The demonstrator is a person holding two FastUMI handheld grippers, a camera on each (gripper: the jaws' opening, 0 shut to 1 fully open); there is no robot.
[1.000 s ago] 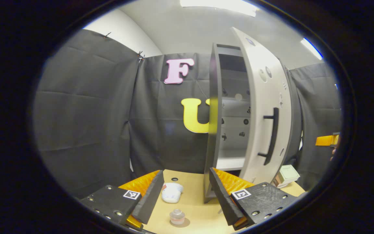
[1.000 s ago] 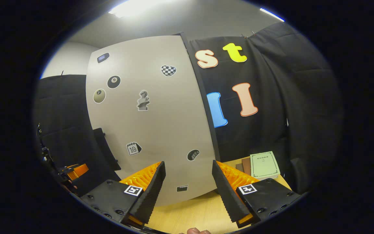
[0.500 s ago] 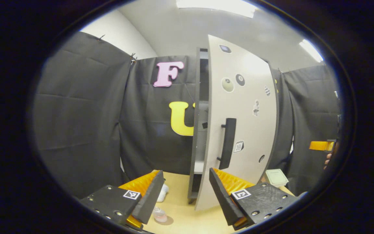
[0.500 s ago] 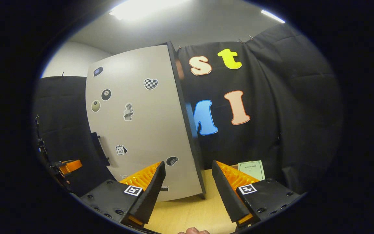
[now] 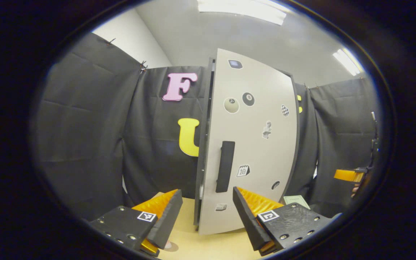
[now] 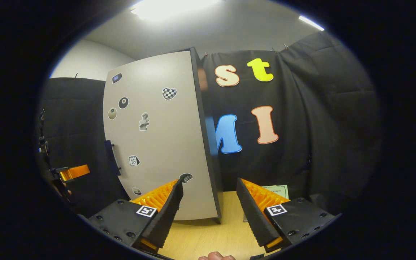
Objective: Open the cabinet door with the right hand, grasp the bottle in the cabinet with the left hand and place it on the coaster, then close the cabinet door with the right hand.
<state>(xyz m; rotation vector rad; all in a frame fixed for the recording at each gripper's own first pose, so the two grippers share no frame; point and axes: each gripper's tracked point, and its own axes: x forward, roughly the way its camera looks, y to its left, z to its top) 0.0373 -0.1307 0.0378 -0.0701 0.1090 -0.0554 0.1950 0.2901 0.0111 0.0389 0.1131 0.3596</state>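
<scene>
Left gripper view: left gripper (image 5: 207, 213) held low over the tan worktop (image 5: 211, 245), jaws spread wide and empty. Ahead, beyond the jaws, cabinet door (image 5: 249, 144) nearly shut against the cabinet (image 5: 202, 144), narrow dark gap at its left edge, black handle (image 5: 225, 166) upright just above the gap between the jaws. Small bit of a coaster (image 5: 172, 246) at the bottom edge beside the left finger (bottle not discernible). Pale booklet (image 5: 296, 200) behind the right finger. Right gripper view: right gripper (image 6: 209, 211) over the worktop, jaws wide, holding nothing; door to the left of centre, its hinge-side edge just beyond the gap; other gripper at far left.
</scene>
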